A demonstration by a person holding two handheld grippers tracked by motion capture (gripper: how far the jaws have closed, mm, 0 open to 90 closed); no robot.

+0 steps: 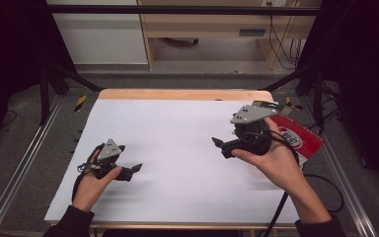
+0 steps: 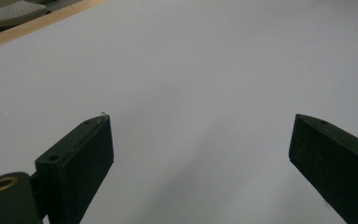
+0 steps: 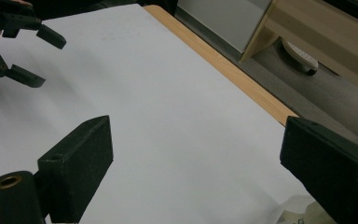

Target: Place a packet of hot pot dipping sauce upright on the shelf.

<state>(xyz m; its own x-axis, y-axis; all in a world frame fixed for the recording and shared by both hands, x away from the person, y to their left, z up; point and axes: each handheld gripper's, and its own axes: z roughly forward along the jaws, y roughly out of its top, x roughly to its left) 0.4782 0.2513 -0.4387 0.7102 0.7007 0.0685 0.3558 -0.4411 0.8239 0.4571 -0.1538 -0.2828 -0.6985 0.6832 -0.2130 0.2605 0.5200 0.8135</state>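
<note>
Low over the white sheet [image 1: 177, 143] that covers the table, my left gripper [image 1: 134, 172] stands open at the left; its jaws point right. Its own view has the left gripper [image 2: 202, 120] with both black jaws wide apart and bare sheet [image 2: 191, 60] between them. My right gripper [image 1: 219, 147] is held a little higher at the right, open, with its jaws pointing left. In the right gripper view the right gripper [image 3: 198, 120] is spread wide over the sheet [image 3: 135, 84], and the left gripper [image 3: 51, 60] appears far off at the top left, also open.
A red and white packet [image 1: 302, 138] lies at the table's right edge, under the right hand. A pale plastic wrapper [image 3: 298, 212] peeks in beside the right jaw. The wooden table edge [image 1: 182, 94] runs along the back, metal frame rails [image 1: 24, 158] along the sides, and a cabinet [image 1: 202, 29] stands beyond.
</note>
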